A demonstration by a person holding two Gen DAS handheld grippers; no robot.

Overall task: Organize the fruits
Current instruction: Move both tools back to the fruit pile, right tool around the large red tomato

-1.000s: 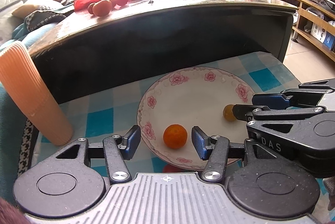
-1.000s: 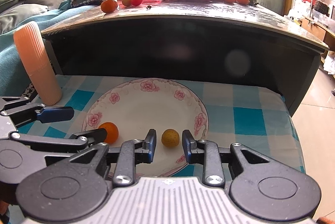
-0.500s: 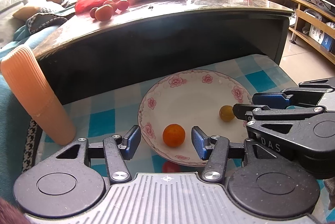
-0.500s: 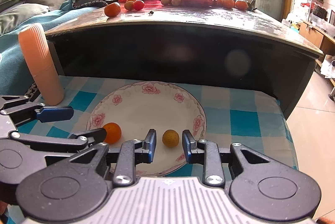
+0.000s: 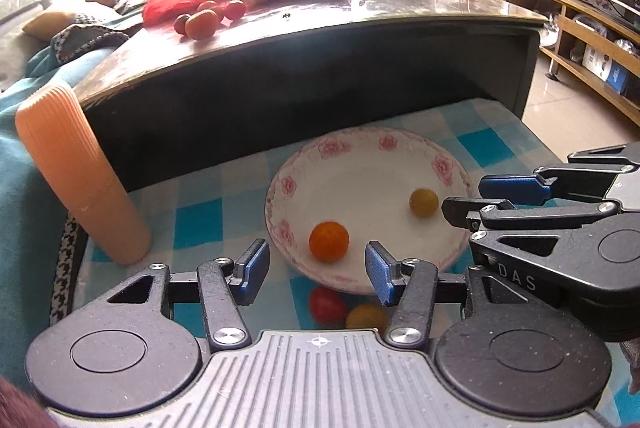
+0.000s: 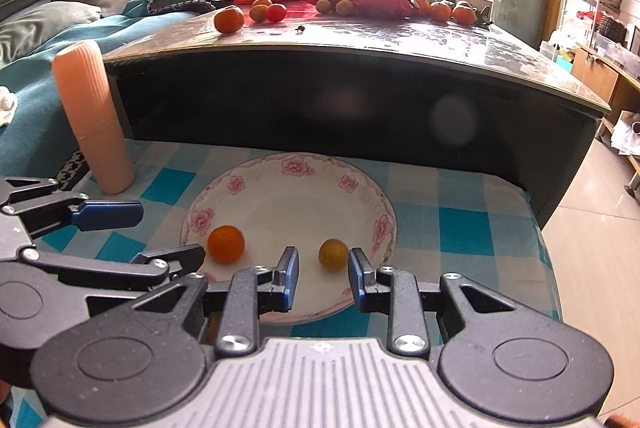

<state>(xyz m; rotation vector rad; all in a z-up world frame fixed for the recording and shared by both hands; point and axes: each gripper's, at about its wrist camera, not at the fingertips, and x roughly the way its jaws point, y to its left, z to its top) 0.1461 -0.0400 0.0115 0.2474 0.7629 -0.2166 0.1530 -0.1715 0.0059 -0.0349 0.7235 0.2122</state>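
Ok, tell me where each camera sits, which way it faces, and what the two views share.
Left wrist: on the left gripper, looking forward over its open jaws at the floral plate and the orange fruit; the right gripper juts in from the right.
Right wrist: on the right gripper, facing the plate with the yellow fruit ahead of its open jaws; the left gripper shows at left.
Shared: plate, both fruits, peach cup, dark table behind.
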